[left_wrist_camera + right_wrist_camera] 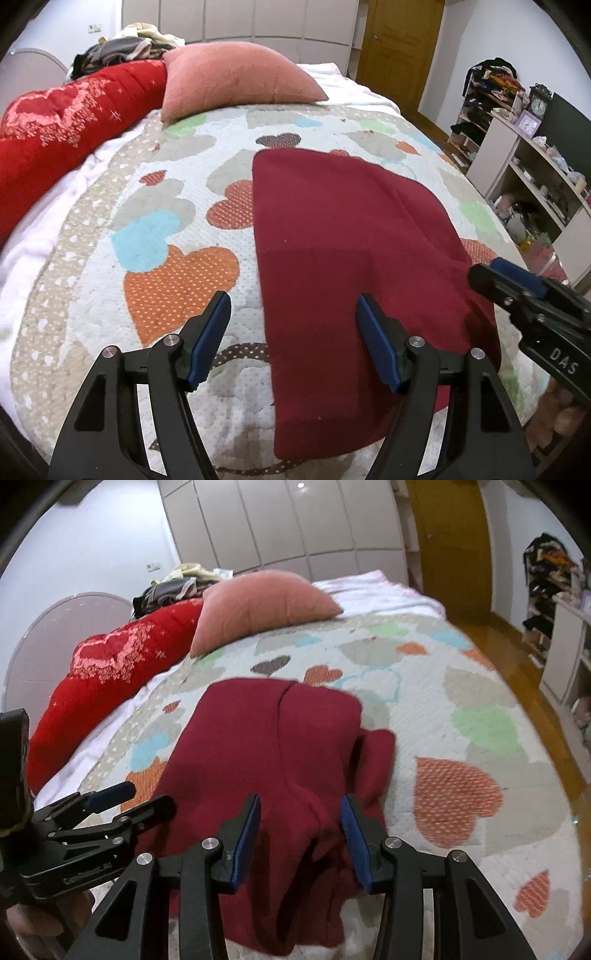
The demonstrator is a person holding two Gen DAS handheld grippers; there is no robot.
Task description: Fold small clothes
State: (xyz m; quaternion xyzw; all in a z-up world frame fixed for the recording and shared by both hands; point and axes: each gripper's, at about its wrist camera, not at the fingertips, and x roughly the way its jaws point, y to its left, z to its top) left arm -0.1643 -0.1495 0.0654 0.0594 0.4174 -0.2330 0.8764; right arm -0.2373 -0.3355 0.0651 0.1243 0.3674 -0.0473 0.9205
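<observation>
Garment (332,236): dark red, folded, flat on heart-print quilt (177,206) | left claw (293,332): released, above its edge | right claw (301,830): released, over garment

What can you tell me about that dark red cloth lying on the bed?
The dark red garment looks soft and fuzzy, like fleece. It lies mostly flat on the heart-patterned quilt, already folded into a long shape with a straight left edge. A fold line runs down it, and a flap sticks out on its right side. The near end is a bit rumpled. Both open grippers hover over it; neither grips it.
</observation>
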